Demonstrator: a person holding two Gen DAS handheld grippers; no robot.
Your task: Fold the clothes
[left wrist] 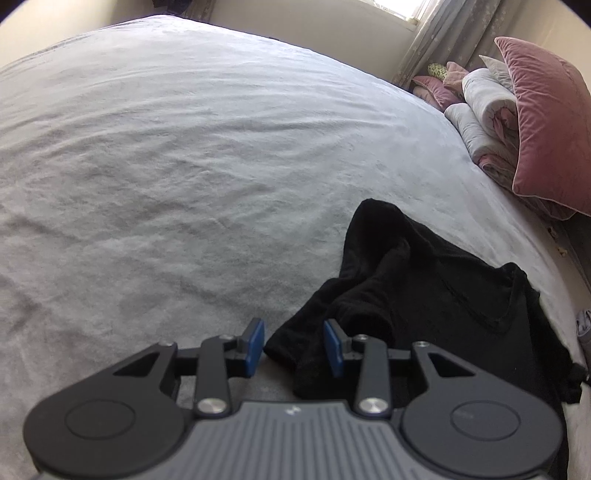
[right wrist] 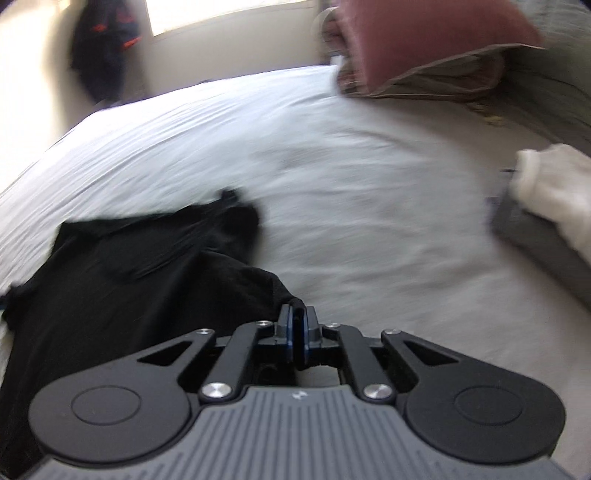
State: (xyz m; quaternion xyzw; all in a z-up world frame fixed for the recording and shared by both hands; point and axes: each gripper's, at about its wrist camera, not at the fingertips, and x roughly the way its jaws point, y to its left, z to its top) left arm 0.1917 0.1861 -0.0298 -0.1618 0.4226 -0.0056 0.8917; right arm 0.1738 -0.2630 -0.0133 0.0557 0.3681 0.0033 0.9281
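A black garment [left wrist: 424, 291] lies crumpled on the grey bedspread [left wrist: 166, 166] at the lower right of the left wrist view. My left gripper [left wrist: 294, 345] is open, its blue pads on either side of a fold of the garment's near edge. In the right wrist view the same black garment [right wrist: 122, 273] lies at the lower left on the bedspread [right wrist: 351, 192]. My right gripper [right wrist: 296, 332] is shut on an edge of the garment, which is bunched between the pads. This view is blurred by motion.
A pink velvet pillow [left wrist: 546, 129] and rolled grey bedding [left wrist: 484, 107] lie at the right of the bed, with curtains [left wrist: 450, 33] behind. In the right wrist view a pink pillow [right wrist: 424, 37] sits at the top, and a white and grey cloth pile [right wrist: 550, 206] at right.
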